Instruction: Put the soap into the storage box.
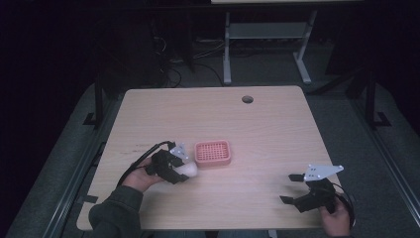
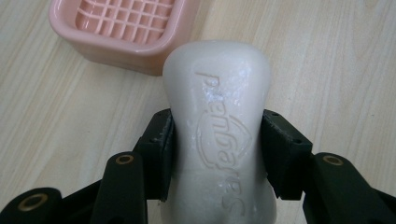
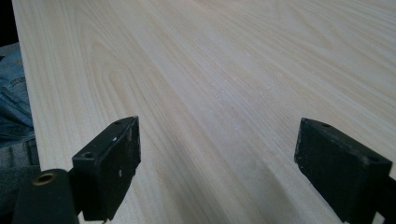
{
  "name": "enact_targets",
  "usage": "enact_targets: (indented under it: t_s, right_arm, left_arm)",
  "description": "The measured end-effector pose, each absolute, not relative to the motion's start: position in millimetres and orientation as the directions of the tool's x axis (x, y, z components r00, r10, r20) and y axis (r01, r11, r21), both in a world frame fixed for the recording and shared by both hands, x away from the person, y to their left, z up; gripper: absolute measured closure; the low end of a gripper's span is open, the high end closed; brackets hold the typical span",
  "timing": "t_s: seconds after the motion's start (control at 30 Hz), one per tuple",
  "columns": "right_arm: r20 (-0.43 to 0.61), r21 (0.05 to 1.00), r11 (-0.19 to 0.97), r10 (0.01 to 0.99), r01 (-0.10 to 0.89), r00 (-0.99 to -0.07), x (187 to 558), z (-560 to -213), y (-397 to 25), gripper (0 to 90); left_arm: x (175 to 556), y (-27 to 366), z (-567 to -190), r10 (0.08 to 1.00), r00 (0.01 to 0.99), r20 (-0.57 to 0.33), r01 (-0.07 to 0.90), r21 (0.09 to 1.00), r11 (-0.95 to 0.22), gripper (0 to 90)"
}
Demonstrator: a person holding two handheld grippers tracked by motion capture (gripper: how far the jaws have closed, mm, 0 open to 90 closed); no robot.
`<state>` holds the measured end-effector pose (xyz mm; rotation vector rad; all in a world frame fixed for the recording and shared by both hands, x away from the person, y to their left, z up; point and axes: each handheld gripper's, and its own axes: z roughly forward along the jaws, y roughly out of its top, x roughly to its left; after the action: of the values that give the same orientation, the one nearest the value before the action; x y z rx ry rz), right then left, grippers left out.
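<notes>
At the left of the high view we see the person's left hand (image 1: 141, 177), in a dark green sleeve (image 1: 113, 213), holding the left gripper (image 1: 184, 170) low over the wooden table (image 1: 277, 134). This claw is closed on a white bar of soap (image 1: 188, 169); in the left gripper view its two black pads (image 2: 161, 151) press the narrow middle of the soap (image 2: 217, 126) from both sides, and the wider end of the bar sticks out past them. The top face of the bar has raised letters, and they look wet and shiny. Just beyond the soap stands a pink soap dish (image 1: 213, 152) with a grid floor; in the left gripper view the dish (image 2: 100, 44) is very near the far end of the bar, but we cannot tell if they touch. In the high view the bar is just beside the left lower corner of the dish and not inside it. Further to the right, well apart from the dish, the right hand (image 1: 337, 218) holds the right gripper (image 1: 292, 188) near the front right corner of the table. Its jaws stand wide apart and hold nothing; in the right gripper view we see bare wood (image 3: 219, 93) between the two black pads (image 3: 116, 158). A small round hole (image 1: 247, 99) is in the table near its far edge.
</notes>
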<state>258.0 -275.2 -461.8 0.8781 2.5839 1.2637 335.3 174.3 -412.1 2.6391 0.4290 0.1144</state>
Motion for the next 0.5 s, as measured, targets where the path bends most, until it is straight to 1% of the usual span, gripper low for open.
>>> enact_targets:
  t_s: [0.3, 0.5]
  right_arm:
    - [0.131, 0.757, 0.48, 0.554, 0.443, -0.822, 258.2, -461.8, -274.9, 14.2]
    - [0.13, 0.759, 0.478, 0.554, 0.442, -0.822, 258.2, -461.8, -275.2, 14.2]
  left_arm:
    - [340.2, 172.5, -413.7, 0.318, 0.948, -0.004, 0.284, 0.459, -0.842, 49.3]
    - [343.0, 167.5, -409.3, 0.311, 0.95, 0.004, 0.275, 0.457, -0.846, 49.3]
